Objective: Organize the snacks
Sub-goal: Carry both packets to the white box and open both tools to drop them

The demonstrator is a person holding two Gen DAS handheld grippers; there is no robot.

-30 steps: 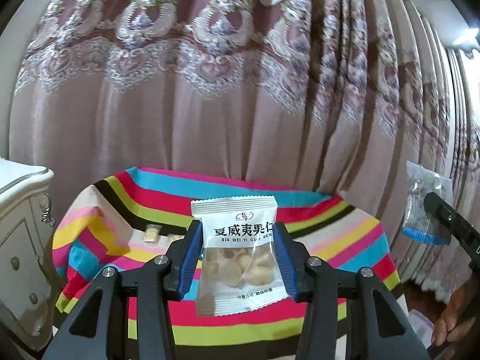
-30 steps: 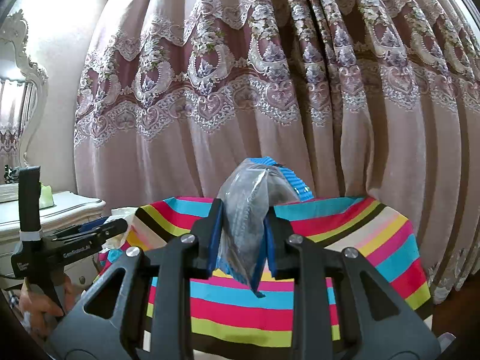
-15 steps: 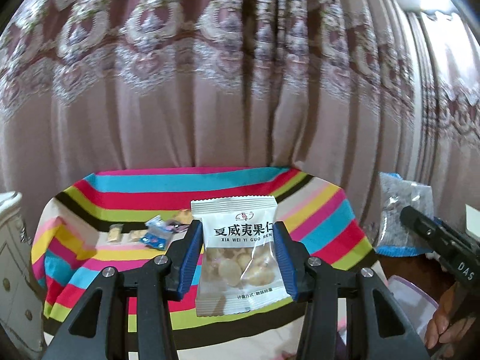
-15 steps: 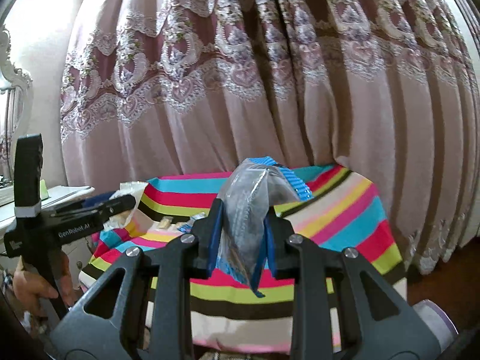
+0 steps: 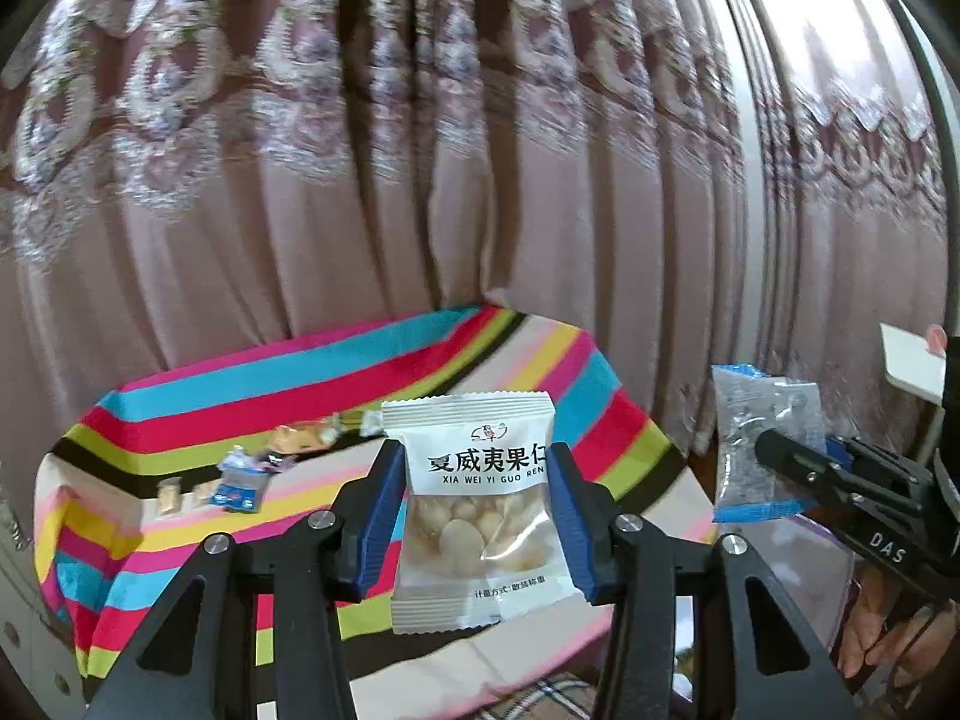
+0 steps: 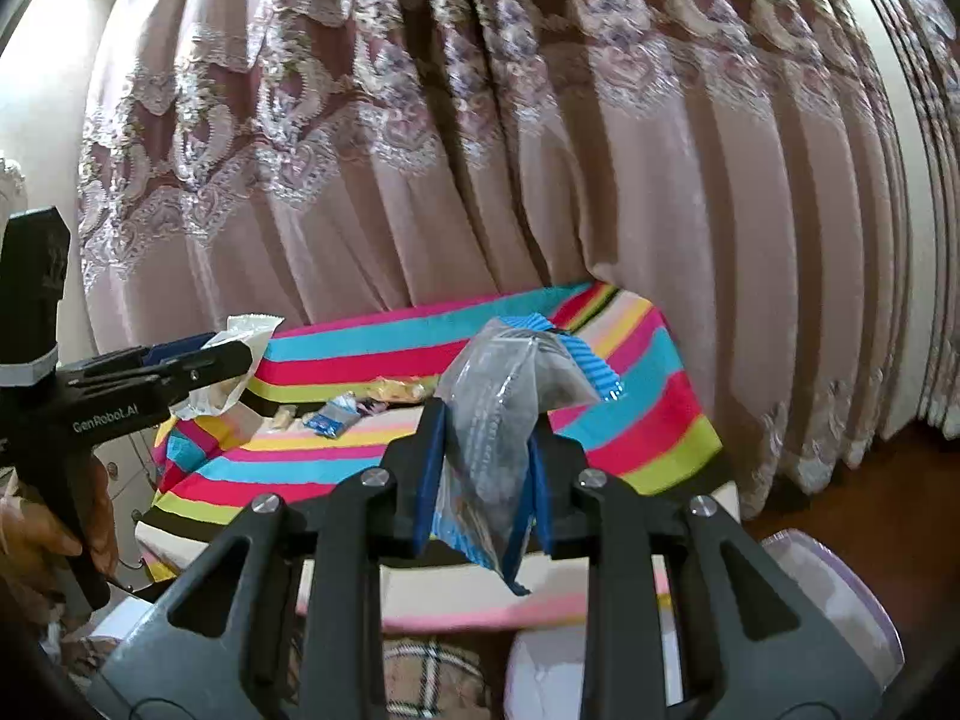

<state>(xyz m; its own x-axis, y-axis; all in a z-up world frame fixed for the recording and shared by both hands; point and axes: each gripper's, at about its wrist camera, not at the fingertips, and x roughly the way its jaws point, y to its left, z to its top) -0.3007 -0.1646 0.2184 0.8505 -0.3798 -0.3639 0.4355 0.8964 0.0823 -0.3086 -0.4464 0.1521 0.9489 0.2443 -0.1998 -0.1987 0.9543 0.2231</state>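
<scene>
My left gripper (image 5: pixel 474 516) is shut on a white macadamia nut packet (image 5: pixel 477 510), held upright by its two side edges above the striped table (image 5: pixel 180 420). My right gripper (image 6: pixel 483 480) is shut on a clear, blue-edged snack packet (image 6: pixel 510 384). That packet (image 5: pixel 762 450) and the right gripper also show at the right of the left wrist view. In the right wrist view the left gripper (image 6: pixel 228 360) comes in from the left with the white packet (image 6: pixel 240 354). Several small snacks (image 5: pixel 240 480) lie loose on the striped cloth.
A pink embroidered curtain (image 5: pixel 420 150) hangs close behind the table. A white cabinet (image 5: pixel 24 630) stands at the table's left. A pale lilac container (image 6: pixel 840 600) sits low on the floor at the right, and plaid fabric (image 6: pixel 432 678) lies below the table's front edge.
Both grippers have swung to the right, each keeping its packet. The table has slid left in both views, and more of the right-hand curtain and the lilac container has come into view.
</scene>
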